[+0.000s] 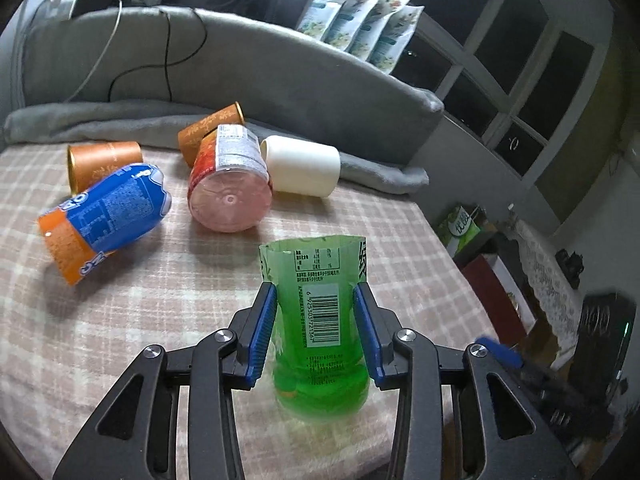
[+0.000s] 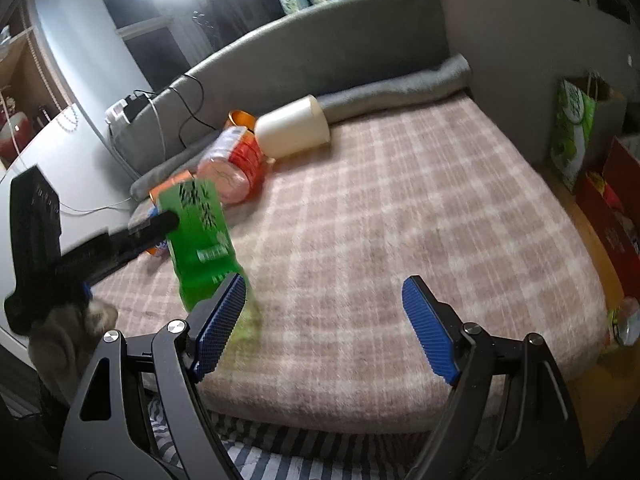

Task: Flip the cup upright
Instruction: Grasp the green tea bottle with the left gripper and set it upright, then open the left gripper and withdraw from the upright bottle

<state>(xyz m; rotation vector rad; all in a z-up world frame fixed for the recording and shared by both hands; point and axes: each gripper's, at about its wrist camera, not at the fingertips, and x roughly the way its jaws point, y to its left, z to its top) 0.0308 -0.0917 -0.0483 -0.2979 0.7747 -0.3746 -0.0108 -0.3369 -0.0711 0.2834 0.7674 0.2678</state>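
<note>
Green cup point(image 1: 320, 320) sits between the two blue pads point(image 1: 264, 332) of your left gripper point(image 1: 318, 332). The pads press on both of its sides, so you have it held. It stands with its open cut top up and its round bottom low near the blanket, though it looks blurry down there, so you cannot tell if it touches.

Biggest of all is the pink checked blanket point(image 1: 120, 320) under everything. Behind it runs a grey headboard point(image 1: 280, 68) with a rolled grey blanket point(image 1: 120, 120) along its foot.

Next come the other cups, all lying on their sides, well behind the green one. A blue and orange cup point(image 1: 108, 220) lies to the left. A pink and red cup point(image 1: 230, 184) lies in the middle, its bottom facing you. A white cup point(image 1: 302, 166) lies just beside it on the right. Two orange cups point(image 1: 102, 160) lie further back.

Your right gripper point(image 2: 324, 320) is wide open and holds nothing. Its left pad point(image 2: 220, 320) is just beside the green cup's bottom.
</note>
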